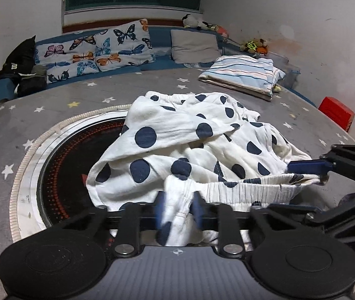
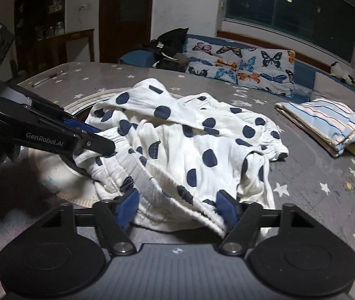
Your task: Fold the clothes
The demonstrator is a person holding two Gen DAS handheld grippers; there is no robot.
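**Both claws on the dotted garment's waistband**

The table (image 1: 52, 105) is round, covered in grey cloth with stars, and has a dark circular plate (image 1: 59, 170) set into its middle. A sofa (image 1: 157, 40) runs behind it, carrying a butterfly pillow (image 1: 95, 50), a grey cushion (image 1: 195, 46) and a black bag (image 1: 19, 60).

The garment (image 1: 177, 135), white with navy dots, lies crumpled at the table's centre, partly over the plate. Its elastic waistband (image 1: 247, 187) faces the near edge and is lifted and stretched between the two claws.

A folded striped cloth (image 2: 327, 122) sits well apart from it, toward the sofa. A red box (image 1: 337, 112) shows at the table's far right edge.

The left gripper (image 1: 177, 207) has its blue pads pinched together on a bunch of waistband fabric. The right gripper (image 2: 177, 207) has its pads spread wide, with the waistband edge lying between them; whether either pad presses the cloth cannot be told.
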